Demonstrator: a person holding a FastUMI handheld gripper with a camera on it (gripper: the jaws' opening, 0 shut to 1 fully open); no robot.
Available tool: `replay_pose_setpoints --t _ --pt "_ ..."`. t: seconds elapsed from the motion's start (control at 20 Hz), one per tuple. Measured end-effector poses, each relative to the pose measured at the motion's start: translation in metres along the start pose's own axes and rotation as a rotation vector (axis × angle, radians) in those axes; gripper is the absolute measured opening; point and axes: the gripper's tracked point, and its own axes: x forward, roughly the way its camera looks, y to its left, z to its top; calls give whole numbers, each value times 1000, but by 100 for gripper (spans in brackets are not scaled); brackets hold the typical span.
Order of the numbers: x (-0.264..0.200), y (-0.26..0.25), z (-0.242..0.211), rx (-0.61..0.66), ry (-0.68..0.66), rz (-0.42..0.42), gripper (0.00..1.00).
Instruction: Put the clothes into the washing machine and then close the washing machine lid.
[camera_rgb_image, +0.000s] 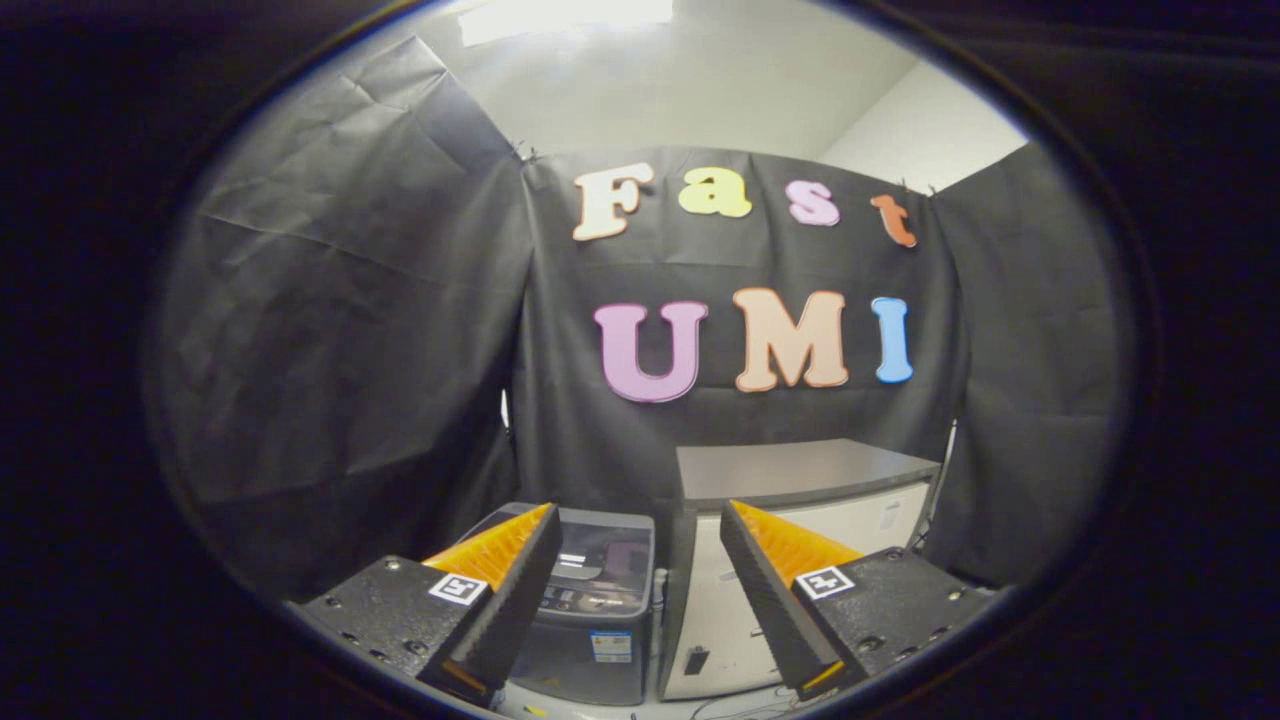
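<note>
Booth w/ black cloth walls (340, 330) on three sides, creased and clipped at the top corners; white ceiling and a bright light panel (565, 15) show above the cloth. Down low against the back wall sit two units side by side, nearly touching: a small top-load washing machine (590, 610) and, just beside it, a taller white cabinet (790, 560) w/ a flat grey top (looks like a mini fridge or cupboard, can't tell which). Washing machine has a dark, glossy lid (600, 565) lying flat, i.e. closed, w/ a control strip along its front edge and a sticker on the grey front panel below. Cabinet front carries a small dark handle or latch low down. Some cables lie on the pale floor (720, 705) in front of both units. The gripper (636, 540) is held up high and well back from the machine, pointing level at the back wall; jaws are wide apart w/ nothing between them. One finger overlaps the machine's near corner in the view, the other overlaps the cabinet front, no contact w/ either. Each finger body has a small square marker (458, 588) on top.
</note>
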Motion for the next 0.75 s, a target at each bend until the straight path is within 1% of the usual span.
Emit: replay_pose_setpoints --t 0.1,0.2,0.3,0.6,0.75 --pt "-7 -2 -8 -5 9 7 96" --pt "-16 0 -16 34 28 32 96" --pt "-25 0 -13 64 2 58 96" --pt "-29 -15 -4 130 -44 60 96" --pt "-27 -10 -9 111 -37 73 96"
